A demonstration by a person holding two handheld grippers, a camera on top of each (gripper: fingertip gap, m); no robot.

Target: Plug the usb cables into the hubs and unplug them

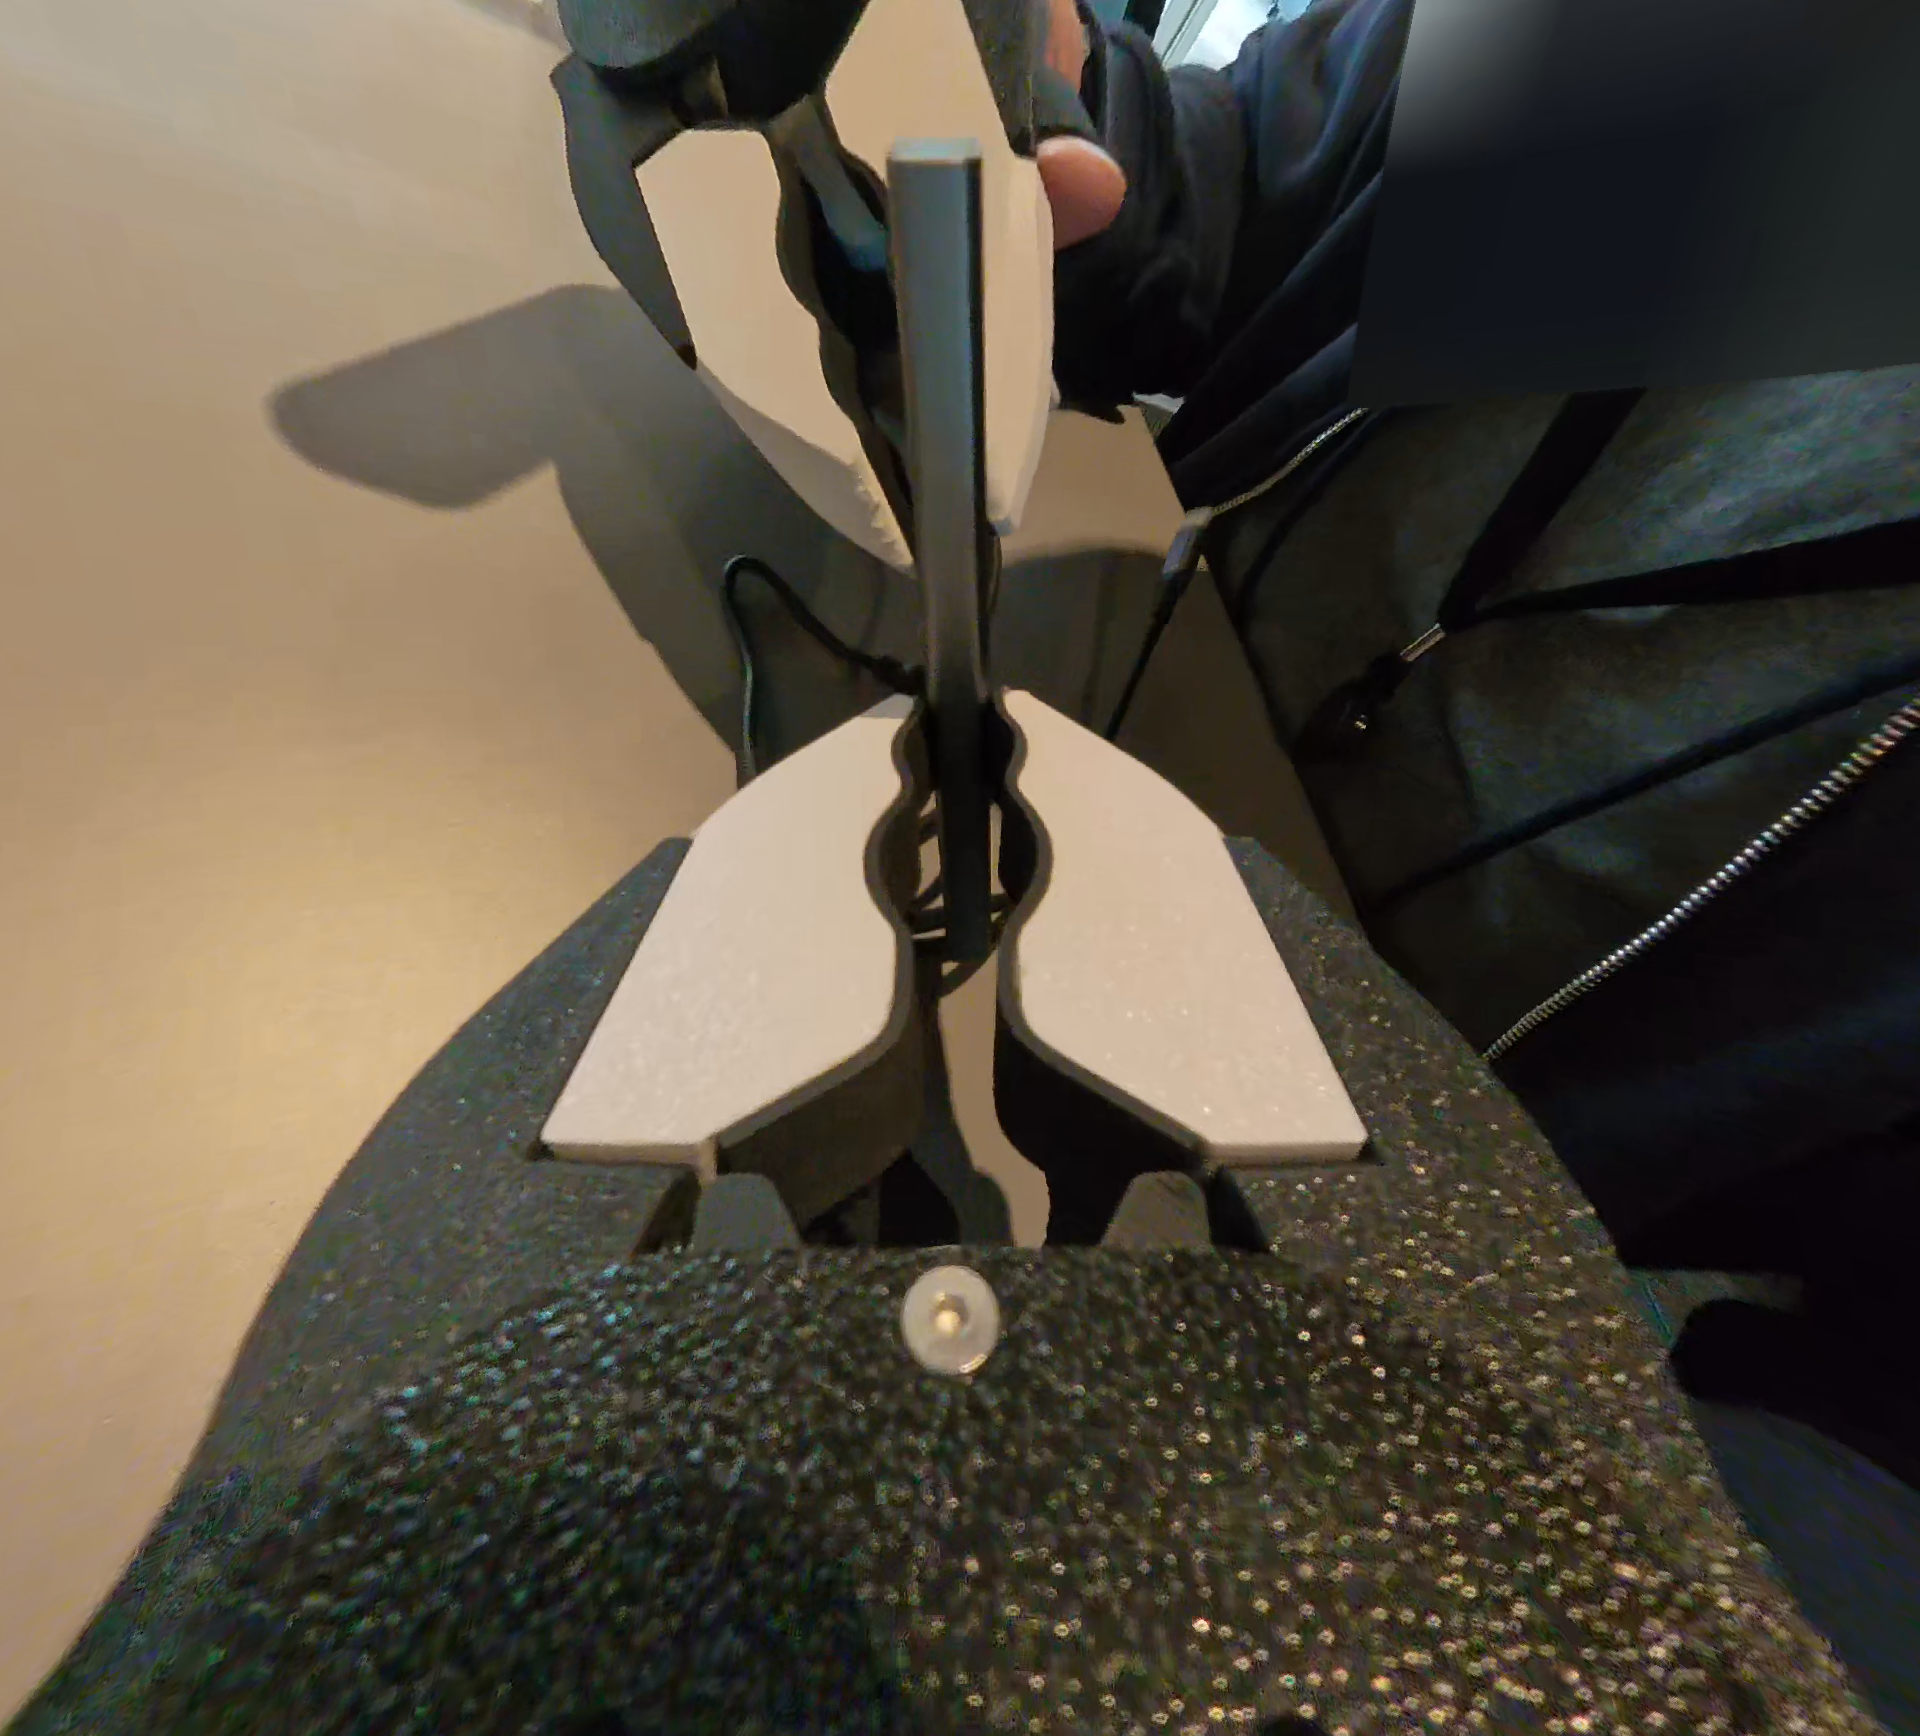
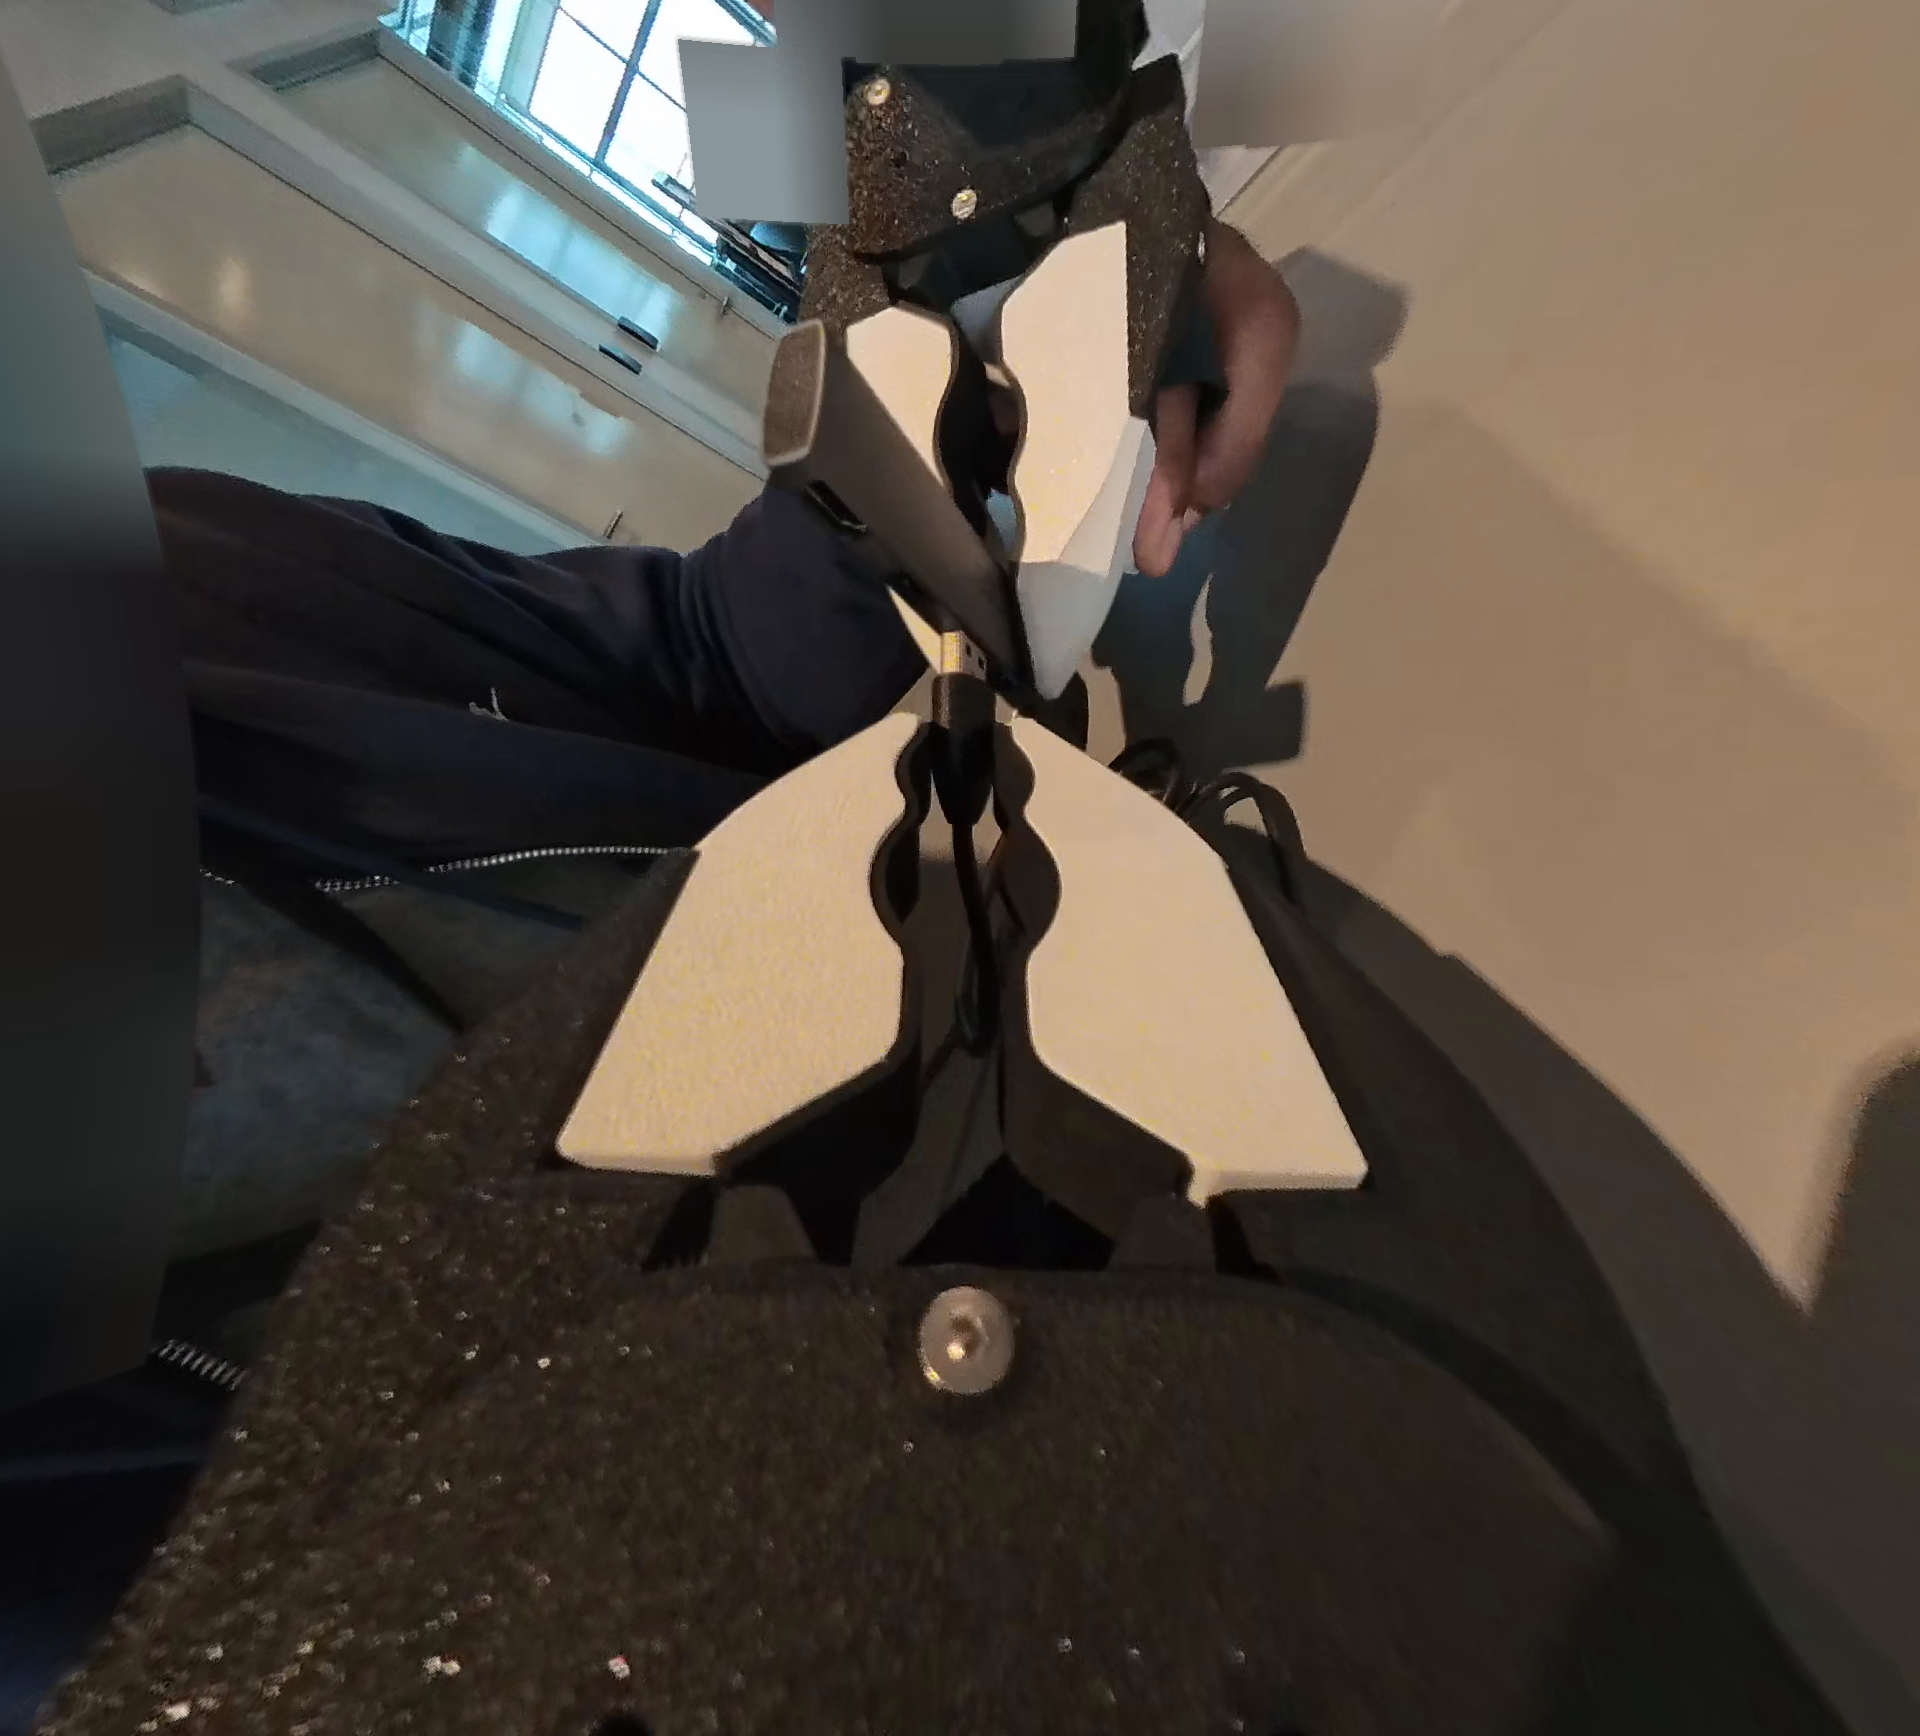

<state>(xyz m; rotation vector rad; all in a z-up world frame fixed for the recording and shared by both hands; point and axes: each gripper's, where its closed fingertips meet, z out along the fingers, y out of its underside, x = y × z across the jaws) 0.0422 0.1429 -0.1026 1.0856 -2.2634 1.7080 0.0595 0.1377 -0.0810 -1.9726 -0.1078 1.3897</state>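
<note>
Dark grey and slim, the hub (image 1: pixel 940 481) stood as a long bar clamped between the white pads of my left gripper (image 1: pixel 961 751), its long axis running straight away from that gripper's camera, its blunt square far end pointing at my right gripper (image 1: pixel 894 398) opposite. In the right wrist view the same hub (image 2: pixel 883 450) lay slanted, its free textured end up and away, its lower end coming down toward my right gripper (image 2: pixel 961 730). Its skin looked matte, metallic on the flat sides, with a small dark port on one narrow edge. My right jaws were drawn in tight on the black body of a usb cable (image 2: pixel 961 751), whose silver plug tip pointed up at the hub's lower end and met it there; I could not tell how deep it sat. Black cord (image 2: pixel 971 938) trailed back from the plug between my pads. Below the hub lay the pale tabletop (image 1: pixel 260 543), and another loose cable (image 1: pixel 1153 637) hung at the table's edge, beside the hub.
</note>
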